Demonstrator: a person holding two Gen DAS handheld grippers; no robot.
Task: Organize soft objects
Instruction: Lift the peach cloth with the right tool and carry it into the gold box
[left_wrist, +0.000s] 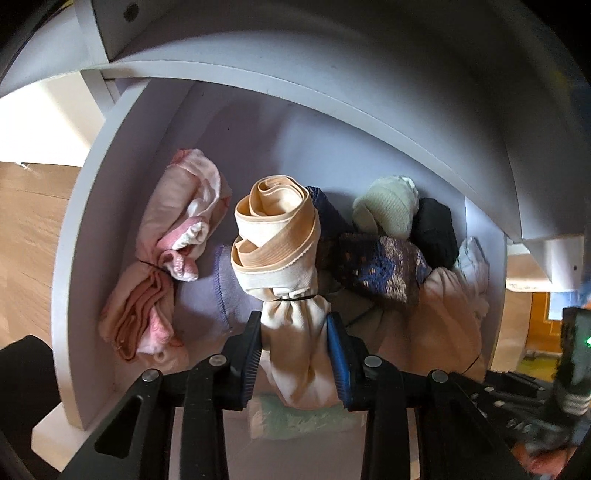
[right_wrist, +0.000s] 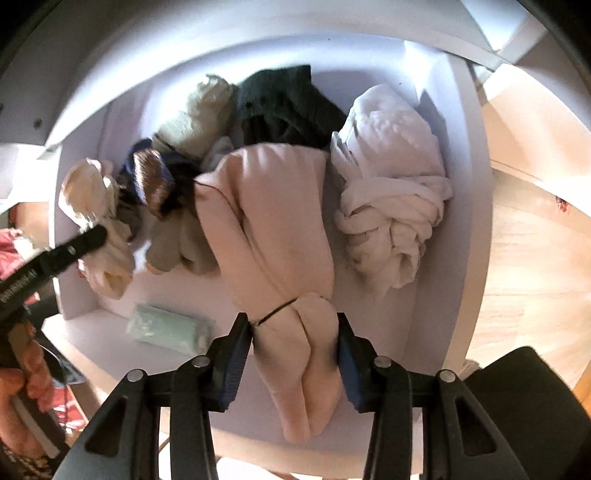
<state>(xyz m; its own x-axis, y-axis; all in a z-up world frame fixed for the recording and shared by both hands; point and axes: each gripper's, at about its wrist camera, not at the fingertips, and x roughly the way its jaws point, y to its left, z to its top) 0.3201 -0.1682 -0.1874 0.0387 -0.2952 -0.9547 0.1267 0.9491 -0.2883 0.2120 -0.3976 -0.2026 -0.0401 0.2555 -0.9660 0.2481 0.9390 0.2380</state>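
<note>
Both hand-held grippers point down into a white drawer (left_wrist: 92, 229) full of soft clothing bundles. The left hand-held gripper (left_wrist: 295, 354) is closed on the lower end of a cream rolled bundle (left_wrist: 275, 236), which is tied in its middle with a thin black band (left_wrist: 295, 297); its pads press the cloth from both sides. The right hand-held gripper (right_wrist: 293, 358) is narrow around the tail of a pale pink bundle (right_wrist: 269, 221), and its pads touch the fabric on both sides just below that bundle's own black tie (right_wrist: 273, 314). The pink bundle lies in the middle of the drawer, between a white twisted cloth (right_wrist: 391, 192) and a brown-and-blue knitted piece (right_wrist: 151, 181); a dark garment (right_wrist: 288, 103) is behind it. In my judgement the main risk is that each grip takes only the loose end, so a lift may pull the fabric out of its tie and the roll may open. The bundles are also packed close, touching their neighbours, so the knitted piece or the pink striped bundle (left_wrist: 173, 258) beside the cream one could be dragged along. Since both hand-held grippers work in the same drawer, they may also collide. A small pale green packet (right_wrist: 166, 326) lies on the drawer floor near the front and could be pushed.
</note>
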